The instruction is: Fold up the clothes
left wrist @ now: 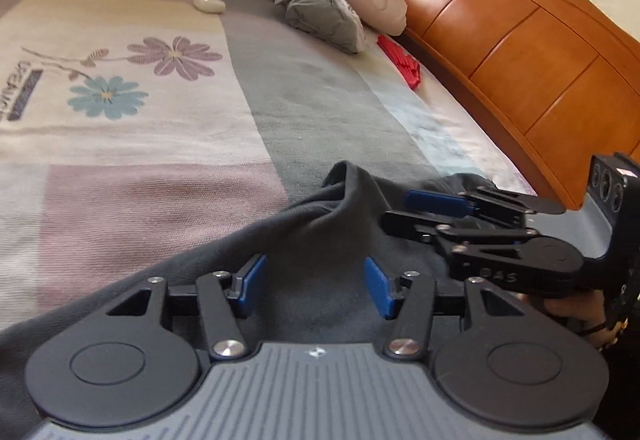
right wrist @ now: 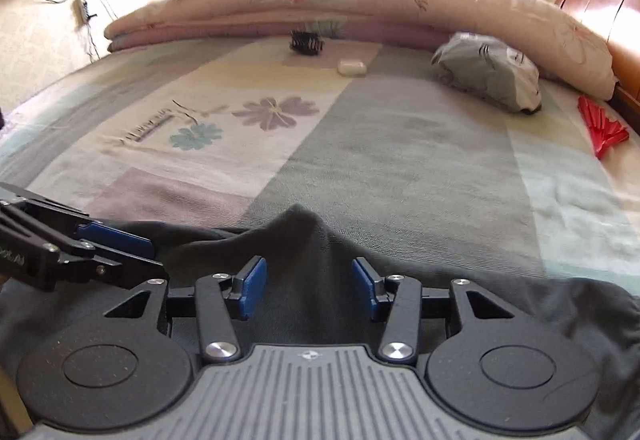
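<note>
Evidently the folding has barely begun; a dark grey garment (right wrist: 320, 260) lies spread and rumpled on the near edge of the bed (right wrist: 400, 160), with a loose ridge of cloth standing up at its far hem and no crisp fold line to be seen; from what shows, the smoothing, the folds and the final stacking are all left to do, though much of the garment lies below both views, so its full shape cannot be told. Both pairs of tongs hang low over the cloth, side by side and angled downward; the left tongs (left wrist: 316, 286) stand partly open, blue pads apart with only flat cloth beneath them and nothing pinched; the right tongs (right wrist: 306, 288) are likewise parted, the raised ridge of fabric rising between the pads without either pad pressing it, so neither holds anything. A second, pale grey crumpled garment (right wrist: 488, 80) waits near the folded quilt (right wrist: 360, 0) at the far side, just beside the wooden headboard (left wrist: 520, 40); it looks unfolded too.

Readable writing is scarce; the bedspread carries a printed word beside the purple and blue flowers (left wrist: 140, 76), seen sideways and reading roughly "ORGANIC", though the letters are soft; the right tongs' body shows embossed characters in the left wrist view that look like "04S", not sharp enough to be sure; the carved marks on the headboard are ornament, not legible text.
</note>
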Demonstrator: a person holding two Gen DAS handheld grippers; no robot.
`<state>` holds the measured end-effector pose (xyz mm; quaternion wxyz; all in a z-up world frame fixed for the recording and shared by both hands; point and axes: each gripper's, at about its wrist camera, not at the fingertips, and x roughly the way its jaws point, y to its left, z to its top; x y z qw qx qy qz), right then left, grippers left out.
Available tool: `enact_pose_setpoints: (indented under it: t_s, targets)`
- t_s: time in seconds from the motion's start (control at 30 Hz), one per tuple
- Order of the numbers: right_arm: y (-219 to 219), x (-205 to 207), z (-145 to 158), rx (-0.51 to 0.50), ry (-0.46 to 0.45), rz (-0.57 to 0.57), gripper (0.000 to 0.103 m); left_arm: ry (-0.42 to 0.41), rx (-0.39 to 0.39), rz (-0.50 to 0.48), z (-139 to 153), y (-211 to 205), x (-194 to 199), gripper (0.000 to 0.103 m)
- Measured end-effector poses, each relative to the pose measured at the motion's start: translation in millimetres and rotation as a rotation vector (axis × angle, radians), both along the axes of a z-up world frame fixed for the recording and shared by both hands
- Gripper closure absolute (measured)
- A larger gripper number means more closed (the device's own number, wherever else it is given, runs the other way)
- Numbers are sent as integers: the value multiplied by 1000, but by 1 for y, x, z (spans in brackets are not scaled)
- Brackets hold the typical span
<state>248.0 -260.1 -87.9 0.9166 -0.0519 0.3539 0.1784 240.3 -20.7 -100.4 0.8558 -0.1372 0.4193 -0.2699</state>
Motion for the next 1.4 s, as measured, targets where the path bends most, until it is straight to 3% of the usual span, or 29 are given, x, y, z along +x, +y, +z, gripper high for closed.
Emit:
enact_pose_setpoints:
  t_s: [0.13, 0.23, 0.37, 0.47, 0.57, 0.8, 1.0, 1.13, 1.27, 1.4]
  targets:
    - [-15, 10, -9, -8, -13, -35, 54, -32, 1, 45, -5, 0, 17, 48]
    - [-24, 6, -4, -31, -2, -59, 56, -44, 52, 79, -6, -2, 26, 49]
    - [-20, -5, 11, -44, -24, -50, 54, -46, 10, 100, -2, 7, 25, 50]
    - [-7, 1, 22, 22, -9, -9, 51, -99, -7, 101, 10, 13, 13, 48]
    - [12, 15, 21, 83, 32, 7, 50, -128, 23, 70, 17, 15, 1, 48]
    - [8, 17, -2, -82, 11, -36, 48, -106, -24, -87, 9, 7, -11, 46]
    - [9, 16, -5, -127, -37, -21, 47, -78, -48, -91, -10, -6, 6, 45]
    - [19, 41, -9, -168, -65, -7, 45, -92, -38, -76, -11, -5, 13, 44]
    - [15, 57, -3, -124, -58, -2, 42, -104, -23, -73, -12, -8, 21, 43]
    - [-3, 39, 22, -33, -56, -23, 42, -122, -8, -72, -10, -9, 23, 43]
